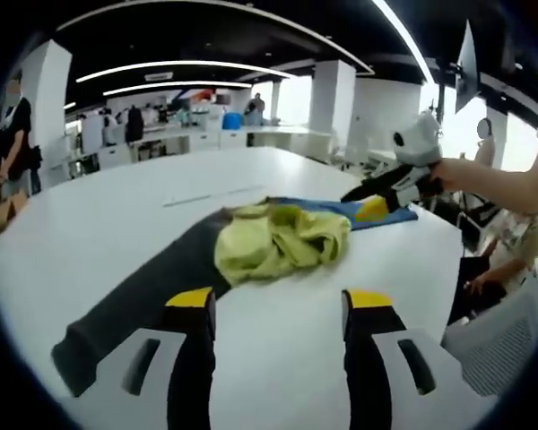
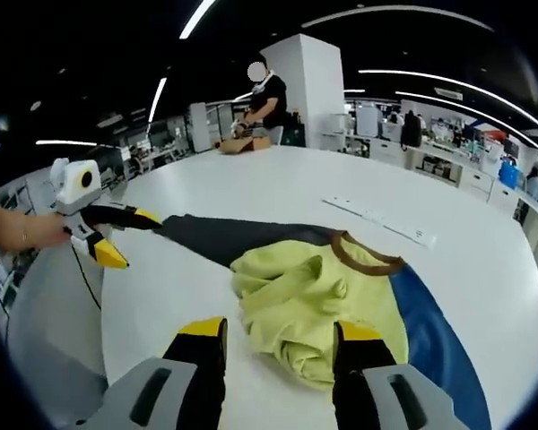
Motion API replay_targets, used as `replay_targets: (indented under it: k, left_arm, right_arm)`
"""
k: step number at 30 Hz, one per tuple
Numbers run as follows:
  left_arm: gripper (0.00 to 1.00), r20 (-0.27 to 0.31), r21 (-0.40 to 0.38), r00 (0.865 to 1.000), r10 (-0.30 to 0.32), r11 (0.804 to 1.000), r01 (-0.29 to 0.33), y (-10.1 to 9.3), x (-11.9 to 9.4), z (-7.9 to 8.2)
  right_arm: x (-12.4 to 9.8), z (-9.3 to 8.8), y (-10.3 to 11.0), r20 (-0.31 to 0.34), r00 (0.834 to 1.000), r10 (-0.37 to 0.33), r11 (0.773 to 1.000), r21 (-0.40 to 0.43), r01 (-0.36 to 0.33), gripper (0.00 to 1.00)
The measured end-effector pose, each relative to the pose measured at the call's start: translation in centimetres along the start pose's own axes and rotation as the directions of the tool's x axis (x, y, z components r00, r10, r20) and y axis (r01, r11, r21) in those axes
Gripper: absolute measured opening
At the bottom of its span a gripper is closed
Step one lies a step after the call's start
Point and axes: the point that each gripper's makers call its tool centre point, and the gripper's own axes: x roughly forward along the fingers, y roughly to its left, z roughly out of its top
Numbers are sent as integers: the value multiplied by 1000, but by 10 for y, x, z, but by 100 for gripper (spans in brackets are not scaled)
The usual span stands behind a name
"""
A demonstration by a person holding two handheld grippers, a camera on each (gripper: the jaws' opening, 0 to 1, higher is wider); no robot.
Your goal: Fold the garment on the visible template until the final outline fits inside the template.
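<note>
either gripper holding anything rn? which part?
Nothing held. Left gripper and right gripper are both open, short of the yellow-green garment lying crumpled on the table.

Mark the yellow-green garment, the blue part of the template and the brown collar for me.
yellow-green garment [image 2: 296, 305], right gripper view, crumpled middle.
blue part of the template [image 2: 430, 336], right gripper view, bare strip beside the garment.
brown collar [image 2: 363, 255], right gripper view, neckline band.

I log one white bench, wide and round-edged. A pale strip lies flat on its far part. One person in black stands at a brown box. White pillar and desks behind.
</note>
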Motion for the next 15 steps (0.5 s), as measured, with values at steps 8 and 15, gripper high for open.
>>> replay_targets:
  k: [8,15]
  left_arm:
    - [46,-25,-1,1000,-17,1000,17,-7,22,-5]
    - [39,-16,-8,999,-28,1000,28,-10,39,0]
  right_arm:
    - [-4,-22,19,-24,999,26,1000,6,-26,34]
    - [3,-31,31,-28,998,51,999,15,-51,32]
